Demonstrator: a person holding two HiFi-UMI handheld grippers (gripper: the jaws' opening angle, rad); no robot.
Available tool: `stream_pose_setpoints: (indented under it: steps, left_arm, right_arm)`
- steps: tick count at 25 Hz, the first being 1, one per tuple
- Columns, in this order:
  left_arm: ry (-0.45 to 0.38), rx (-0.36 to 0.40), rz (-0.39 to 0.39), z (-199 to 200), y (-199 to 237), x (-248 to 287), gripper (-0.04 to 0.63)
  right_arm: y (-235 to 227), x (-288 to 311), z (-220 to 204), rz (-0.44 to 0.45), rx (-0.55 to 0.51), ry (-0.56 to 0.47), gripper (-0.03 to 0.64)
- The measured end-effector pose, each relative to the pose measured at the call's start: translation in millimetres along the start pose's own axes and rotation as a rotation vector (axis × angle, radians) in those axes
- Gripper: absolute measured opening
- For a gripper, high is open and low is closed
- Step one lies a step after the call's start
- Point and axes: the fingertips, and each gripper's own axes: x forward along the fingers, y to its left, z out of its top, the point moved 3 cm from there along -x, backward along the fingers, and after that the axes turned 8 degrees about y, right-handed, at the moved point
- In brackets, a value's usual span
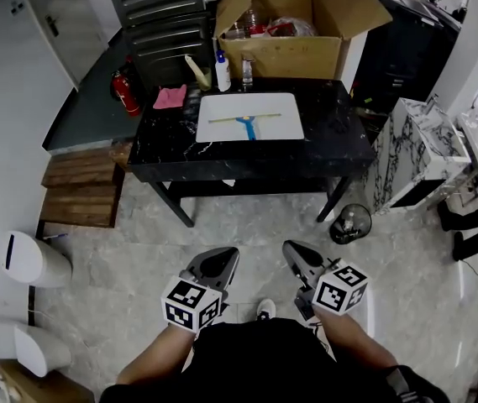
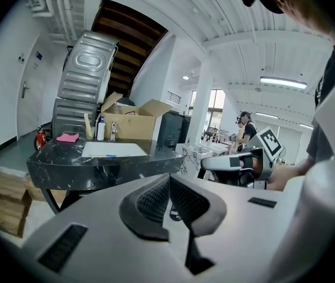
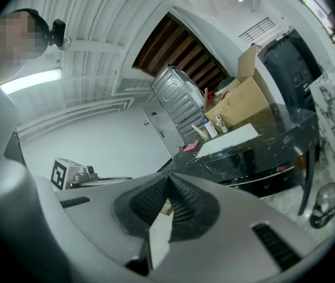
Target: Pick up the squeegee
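Both sets of jaws closed, empty: left gripper [image 1: 215, 265], right gripper [image 1: 299, 260], well apart from squeegee [image 1: 247, 122]; likely light, stiff, best gripped by blue handle [image 1: 248, 130].

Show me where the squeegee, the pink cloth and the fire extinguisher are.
squeegee [image 1: 248, 127], head view, on its blue handle.
pink cloth [image 1: 170, 97], head view, on the middle of the cloth.
fire extinguisher [image 1: 125, 91], head view, on its red body.
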Motion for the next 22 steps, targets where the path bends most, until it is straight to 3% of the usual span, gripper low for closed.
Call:
stream_pose_setpoints:
  steps: [22]
  left_arm:
    - [-0.003,-0.001,0.044,13.7,-7.4,26.6,0.017]
  right_arm:
    - [-36.6,-5.8,10.9,0.031,0.008,0.005,0.009]
